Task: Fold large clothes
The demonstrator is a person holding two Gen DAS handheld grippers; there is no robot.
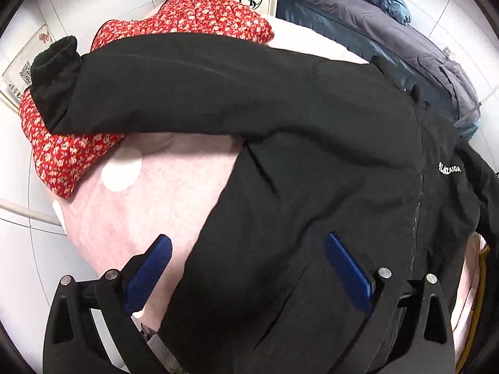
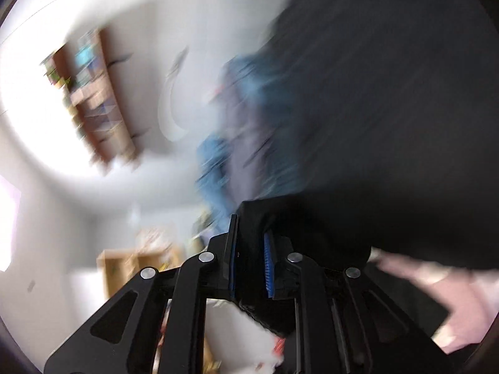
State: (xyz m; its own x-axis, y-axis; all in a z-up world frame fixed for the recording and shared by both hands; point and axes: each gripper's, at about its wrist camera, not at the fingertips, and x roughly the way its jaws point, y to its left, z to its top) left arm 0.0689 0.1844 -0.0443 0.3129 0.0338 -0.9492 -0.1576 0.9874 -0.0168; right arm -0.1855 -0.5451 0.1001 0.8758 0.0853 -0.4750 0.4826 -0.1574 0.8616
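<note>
A black zip jacket (image 1: 312,155) with white chest lettering lies on a pink cloth-covered surface (image 1: 149,193). One sleeve with a ribbed cuff (image 1: 53,59) stretches to the far left. My left gripper (image 1: 249,246) is open and empty, its blue pads (image 1: 346,268) hovering over the jacket's lower hem area. My right gripper (image 2: 251,246) is shut on a fold of the black jacket (image 2: 389,93), which hangs up and to the right. The right wrist view is heavily motion-blurred.
A red floral garment (image 1: 199,12) lies under the sleeve at the far left. A dark blue-grey and light blue pile of clothes (image 1: 405,46) sits at the back right. White tiled floor (image 1: 25,249) surrounds the surface. Blurred wooden shelves (image 2: 93,99) show in the right wrist view.
</note>
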